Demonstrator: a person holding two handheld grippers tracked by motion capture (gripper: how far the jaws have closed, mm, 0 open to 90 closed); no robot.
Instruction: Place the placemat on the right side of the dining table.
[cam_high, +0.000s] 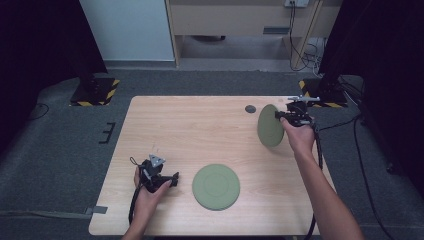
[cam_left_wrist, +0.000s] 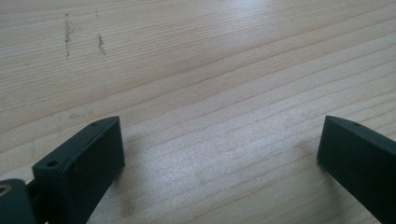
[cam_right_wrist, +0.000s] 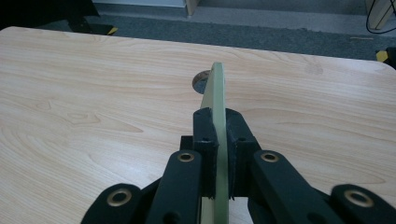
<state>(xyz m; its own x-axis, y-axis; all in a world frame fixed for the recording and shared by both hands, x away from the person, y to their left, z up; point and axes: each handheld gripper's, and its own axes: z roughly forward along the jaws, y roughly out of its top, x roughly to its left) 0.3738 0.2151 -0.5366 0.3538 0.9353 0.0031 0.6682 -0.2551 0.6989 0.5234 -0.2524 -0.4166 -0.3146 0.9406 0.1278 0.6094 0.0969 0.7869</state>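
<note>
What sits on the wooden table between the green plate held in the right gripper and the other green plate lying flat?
Nothing visible does. The held green plate, clamped on edge in the right gripper, and the flat green plate have bare wooden table between them.

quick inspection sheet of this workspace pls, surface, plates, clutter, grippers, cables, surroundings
surface: light wooden table, faint scuff marks.
job's things: one round green plate lying flat near the front edge; a second green plate held on edge at the far right.
clutter: small dark round spot on the tabletop near the far edge.
grippers: left gripper open, jaws apart over bare wood; right gripper shut on the second plate's rim.
cables: black cable trailing from the right gripper; loose cables on the floor behind.
surroundings: grey carpet, black stand bases with yellow-black tape.
</note>
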